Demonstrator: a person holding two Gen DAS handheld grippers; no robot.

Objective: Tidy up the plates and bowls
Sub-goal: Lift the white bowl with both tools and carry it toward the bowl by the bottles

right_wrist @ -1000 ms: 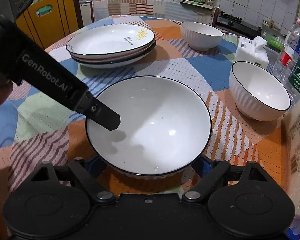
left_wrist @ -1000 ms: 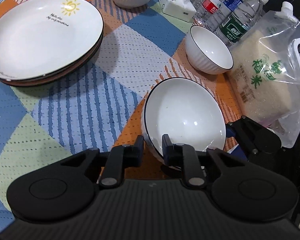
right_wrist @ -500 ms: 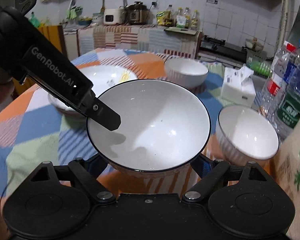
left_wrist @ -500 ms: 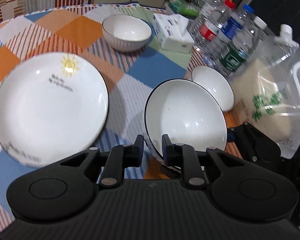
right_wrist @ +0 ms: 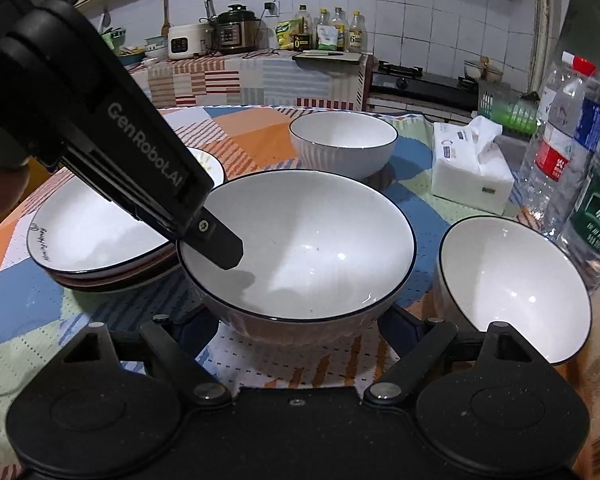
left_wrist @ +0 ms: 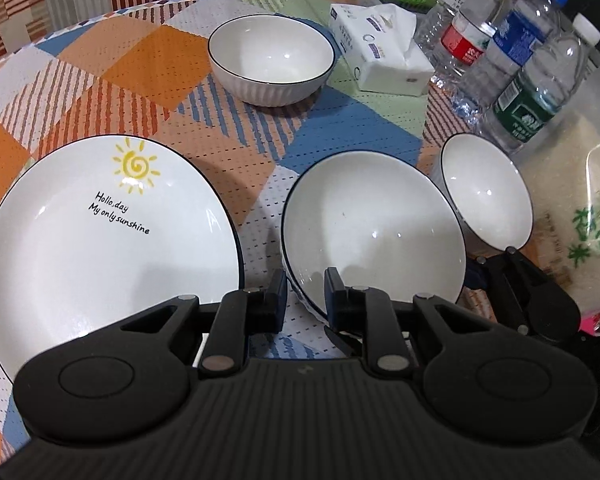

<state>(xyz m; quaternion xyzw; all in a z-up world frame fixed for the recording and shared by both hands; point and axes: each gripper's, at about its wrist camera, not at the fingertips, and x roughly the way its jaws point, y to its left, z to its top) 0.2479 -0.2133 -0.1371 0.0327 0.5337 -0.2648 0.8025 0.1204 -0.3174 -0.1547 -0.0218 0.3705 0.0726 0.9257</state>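
While the left gripper (left_wrist: 305, 294) pinches the bowl (left_wrist: 373, 228) rim, the right gripper (right_wrist: 300, 330) closes around it.

large white bowl (right_wrist: 300, 248) sitting between the fingers of the right gripper (right_wrist: 300, 326), whose jaws are closing; left gripper (right_wrist: 220, 246) pinching its near-left rim. stacked plates (right_wrist: 100, 248) lying left, two smaller bowls (right_wrist: 511, 284) standing beyond and right.
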